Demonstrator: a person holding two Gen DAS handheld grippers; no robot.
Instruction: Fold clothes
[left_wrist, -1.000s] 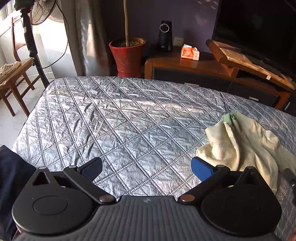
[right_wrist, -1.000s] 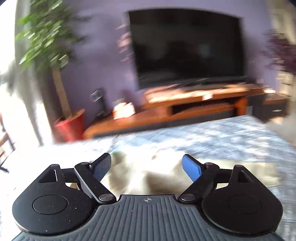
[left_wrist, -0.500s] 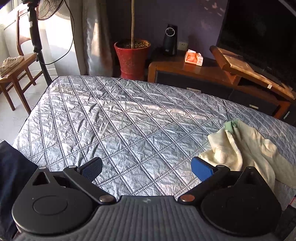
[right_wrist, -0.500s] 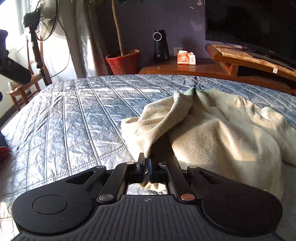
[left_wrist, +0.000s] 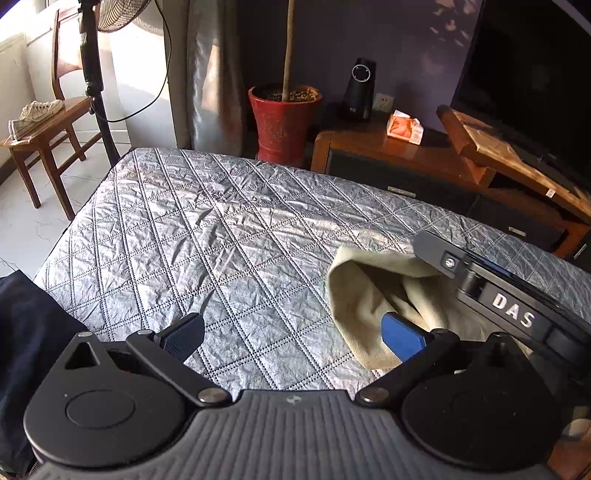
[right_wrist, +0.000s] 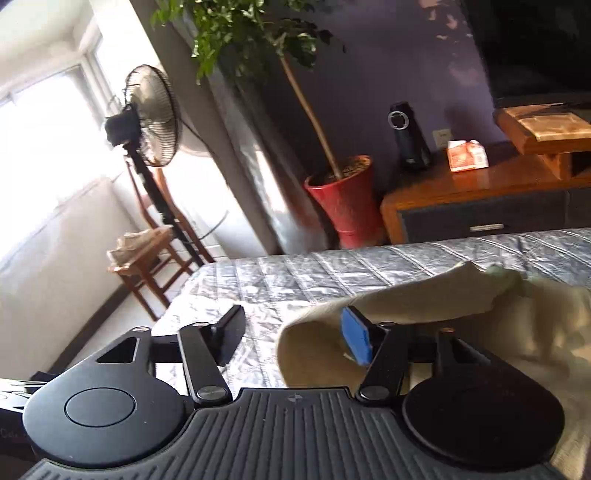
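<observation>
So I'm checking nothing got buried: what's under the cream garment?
Only the quilted bedspread shows around the cream garment. Whatever lies beneath its folds is covered, and its right part is hidden behind the right gripper.

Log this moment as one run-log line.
left gripper: jaws open, empty | right gripper: jaws opening, holding nothing | cream garment: bunched on quilted bed, unfolded
</observation>
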